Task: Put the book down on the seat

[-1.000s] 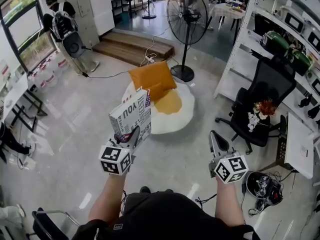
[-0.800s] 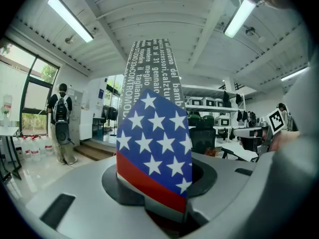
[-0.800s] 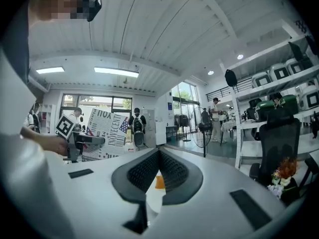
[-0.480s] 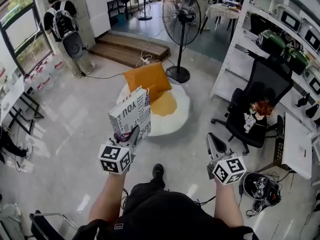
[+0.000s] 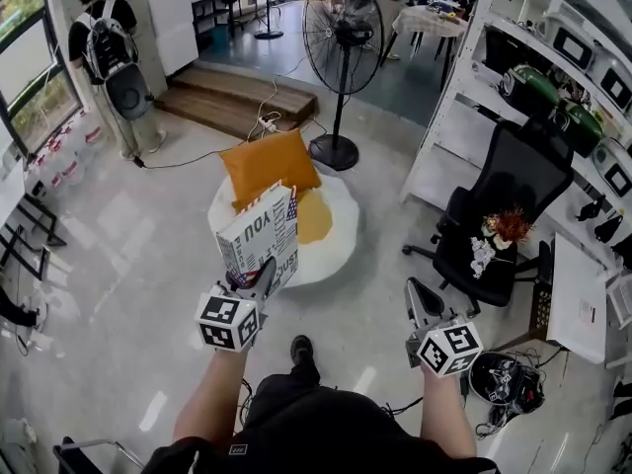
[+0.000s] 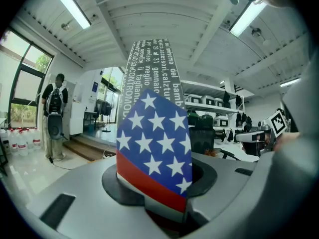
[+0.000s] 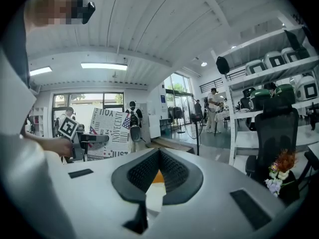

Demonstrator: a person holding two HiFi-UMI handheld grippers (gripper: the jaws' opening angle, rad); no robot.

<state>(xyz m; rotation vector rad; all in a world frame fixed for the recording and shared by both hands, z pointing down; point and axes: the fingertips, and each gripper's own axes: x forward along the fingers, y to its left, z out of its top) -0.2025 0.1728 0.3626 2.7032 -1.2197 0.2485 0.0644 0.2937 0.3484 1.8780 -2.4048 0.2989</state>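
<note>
You hold the book upright in one claw, short of the seat.
Your left claw (image 5: 261, 269) is clamped on the book (image 5: 259, 233) at its lower end, probably to keep it clear of the floor. Mid-frame, its long axis points up and its printed cover faces left. The white seat (image 5: 336, 250) lies just beyond. Your right claw (image 5: 423, 300), lower right, is closed and empty.

Workshop-like lab, equipment shelving (image 5: 449, 107), office chair (image 5: 506, 181), pedestal fan (image 5: 342, 20)

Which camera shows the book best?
The head view: the book shows nearly whole, upright in the left claw. The left gripper view shows only its starry corner up close; the right gripper view shows it small.
</note>
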